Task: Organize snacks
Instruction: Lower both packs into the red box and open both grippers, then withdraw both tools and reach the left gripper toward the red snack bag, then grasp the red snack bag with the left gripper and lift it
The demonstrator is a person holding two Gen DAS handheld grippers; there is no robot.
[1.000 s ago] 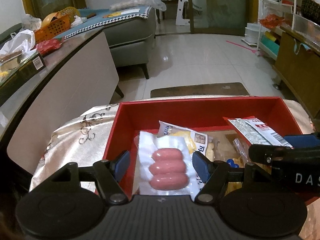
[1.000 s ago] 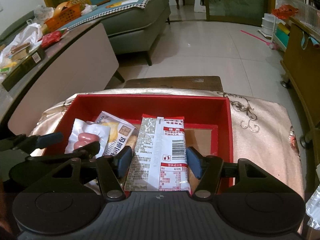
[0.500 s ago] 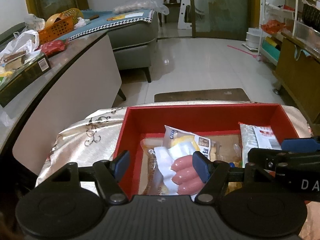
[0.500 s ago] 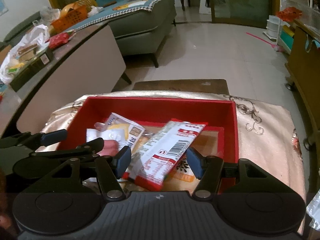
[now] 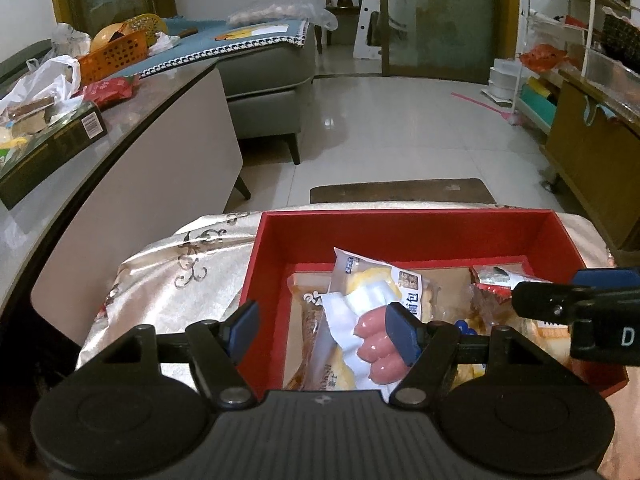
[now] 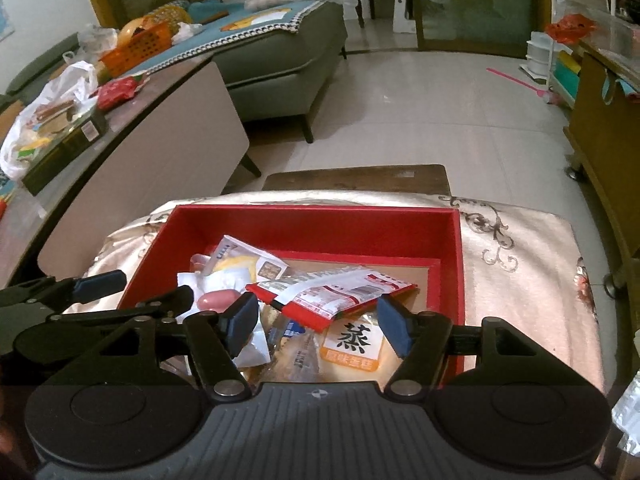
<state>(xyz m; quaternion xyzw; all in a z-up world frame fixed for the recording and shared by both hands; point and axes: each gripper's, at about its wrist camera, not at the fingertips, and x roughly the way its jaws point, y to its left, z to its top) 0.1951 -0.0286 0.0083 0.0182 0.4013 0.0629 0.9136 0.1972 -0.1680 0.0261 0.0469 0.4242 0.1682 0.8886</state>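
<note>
Two grippers are hovering over our red box (image 5: 404, 228). We are holding the left gripper (image 5: 322, 330) released, the sausage pack (image 5: 374, 346) lying below its right jaw. Our right gripper (image 6: 318, 322) is opening its jaws, the red packet (image 6: 336, 294) lying loose just beyond them.
</note>
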